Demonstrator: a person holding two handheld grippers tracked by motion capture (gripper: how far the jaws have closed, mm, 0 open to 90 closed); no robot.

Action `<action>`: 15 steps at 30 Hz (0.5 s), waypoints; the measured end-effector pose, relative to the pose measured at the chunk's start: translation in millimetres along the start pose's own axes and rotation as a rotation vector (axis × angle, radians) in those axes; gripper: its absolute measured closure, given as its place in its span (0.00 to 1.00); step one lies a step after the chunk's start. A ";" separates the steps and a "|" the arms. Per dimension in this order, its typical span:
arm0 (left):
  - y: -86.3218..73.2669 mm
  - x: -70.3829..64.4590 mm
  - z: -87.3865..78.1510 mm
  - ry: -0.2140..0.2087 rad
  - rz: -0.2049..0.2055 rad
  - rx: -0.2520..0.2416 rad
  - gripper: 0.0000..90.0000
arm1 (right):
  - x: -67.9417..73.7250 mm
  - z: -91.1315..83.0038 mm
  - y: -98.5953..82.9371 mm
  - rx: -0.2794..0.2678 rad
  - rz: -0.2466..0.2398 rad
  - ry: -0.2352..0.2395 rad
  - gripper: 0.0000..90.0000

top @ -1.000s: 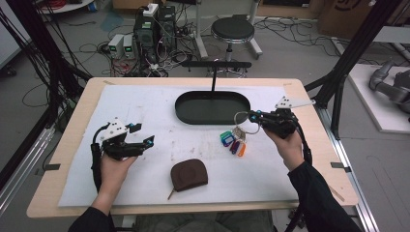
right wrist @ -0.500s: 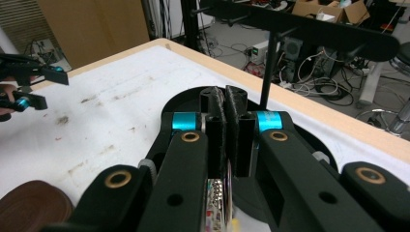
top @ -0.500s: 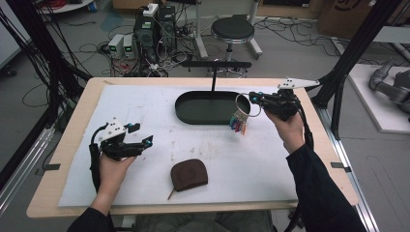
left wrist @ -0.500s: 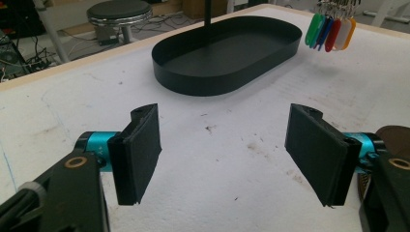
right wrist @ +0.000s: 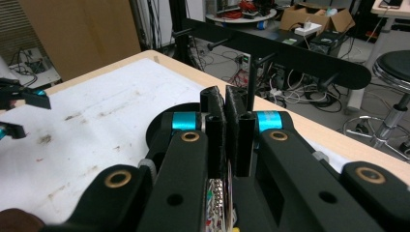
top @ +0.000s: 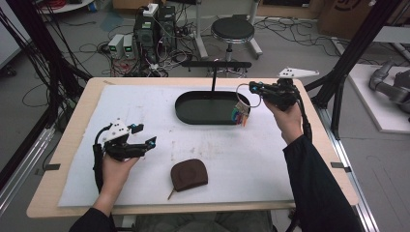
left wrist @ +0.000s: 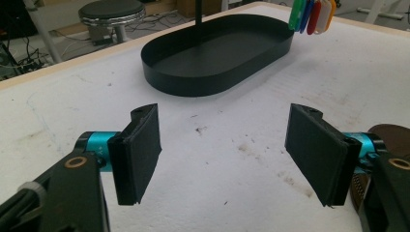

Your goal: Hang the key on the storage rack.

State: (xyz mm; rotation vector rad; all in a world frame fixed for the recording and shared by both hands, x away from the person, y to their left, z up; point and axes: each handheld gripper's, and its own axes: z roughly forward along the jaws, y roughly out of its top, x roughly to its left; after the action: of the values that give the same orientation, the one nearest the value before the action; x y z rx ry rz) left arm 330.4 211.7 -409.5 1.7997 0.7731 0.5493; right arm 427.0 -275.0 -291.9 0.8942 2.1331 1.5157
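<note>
Right gripper (top: 255,88), upper right of frame: fingers clamped on key ring (top: 243,93), coloured key tags (top: 240,114) dangling over black oval tray's (top: 193,114) right end | Left gripper (top: 145,136), lower left: fingers apart above desk (top: 67,116) | Brown pouch (top: 189,174), bottom centre

The right hand-held gripper (right wrist: 226,104) has its jaws pressed together on a key ring (right wrist: 216,193); a black rack (right wrist: 290,55) stands at twelve o'clock.
</note>
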 end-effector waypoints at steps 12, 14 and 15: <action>0.1 0.5 0.4 -0.008 0.005 -0.014 0.32 | -10.9 14.4 7.4 -0.002 0.008 -0.027 0.98; 0.3 0.6 0.4 -0.010 0.007 -0.013 0.32 | -13.2 17.1 7.3 -0.004 0.003 -0.037 0.98; 0.3 0.6 0.4 -0.010 0.007 -0.013 0.32 | -14.3 18.1 7.1 -0.008 0.009 -0.040 0.98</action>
State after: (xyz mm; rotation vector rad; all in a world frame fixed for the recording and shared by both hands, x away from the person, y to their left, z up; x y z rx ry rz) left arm 331.2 211.8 -409.4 1.7922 0.7551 0.5479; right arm 450.7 -270.6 -292.5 0.9247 2.0963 1.4962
